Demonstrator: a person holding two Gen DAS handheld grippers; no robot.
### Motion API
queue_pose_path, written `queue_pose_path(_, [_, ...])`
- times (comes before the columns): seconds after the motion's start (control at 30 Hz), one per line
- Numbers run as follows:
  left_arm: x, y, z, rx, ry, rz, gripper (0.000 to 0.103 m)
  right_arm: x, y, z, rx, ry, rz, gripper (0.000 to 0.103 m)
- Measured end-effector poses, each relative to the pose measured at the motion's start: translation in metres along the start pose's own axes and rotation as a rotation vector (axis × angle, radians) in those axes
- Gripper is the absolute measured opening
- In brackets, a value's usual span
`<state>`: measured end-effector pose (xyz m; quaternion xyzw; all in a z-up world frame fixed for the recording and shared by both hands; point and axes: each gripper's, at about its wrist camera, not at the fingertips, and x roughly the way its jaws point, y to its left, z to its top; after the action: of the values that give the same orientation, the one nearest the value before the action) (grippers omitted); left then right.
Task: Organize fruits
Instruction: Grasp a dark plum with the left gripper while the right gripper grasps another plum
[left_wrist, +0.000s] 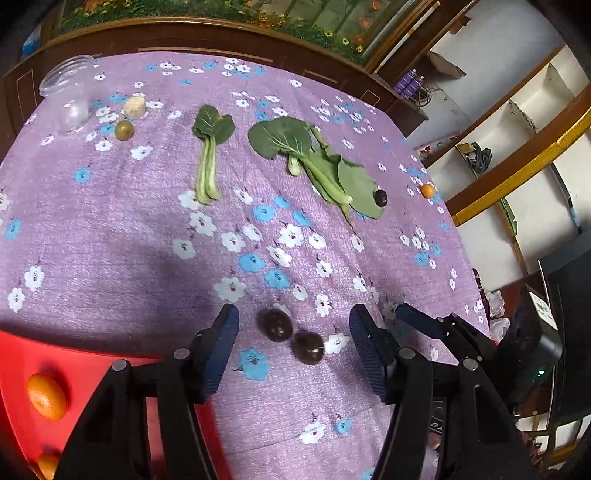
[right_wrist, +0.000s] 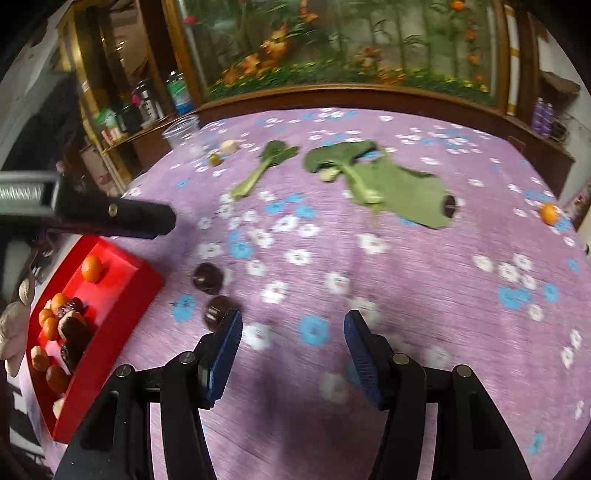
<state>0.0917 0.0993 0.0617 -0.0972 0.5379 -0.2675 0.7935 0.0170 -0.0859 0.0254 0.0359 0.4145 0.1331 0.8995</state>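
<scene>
Red tray (left_wrist: 85, 373) partly behind left hand-held gripper (left_wrist: 293, 341).

No legible text, label, brand, number or sign appears in either view; bottle labels on the shelf are blurred.

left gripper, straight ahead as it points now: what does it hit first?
Likely the two dark fruits lying between the open left gripper fingers, the nearer one first. Past them only bare cloth until the greens. Depth is uncertain in fisheye.
</scene>
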Motion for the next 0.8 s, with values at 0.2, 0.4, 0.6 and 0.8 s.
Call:
queue_pose_path(0.2, [0.025,-0.003,0.001,-0.024,0.031,0.013,0.061,0.015,0.018,0.001,-0.031,0.007,0.124,0.062])
queue_pose_path(0.4, [0.039,-0.01,0.0,-0.001,0.054,0.066,0.051,0.039,0.047,0.004,-0.081,0.033,0.16,0.06])
queue_pose_path(0.6, [0.033,-0.004,0.0,0.019,0.042,0.122,0.05,0.05,0.053,0.002,-0.077,0.044,0.137,0.052])
queue_pose_path(0.8, [0.034,0.005,0.002,0.038,0.056,0.191,0.05,0.052,0.056,0.004,-0.073,0.04,0.122,0.038])
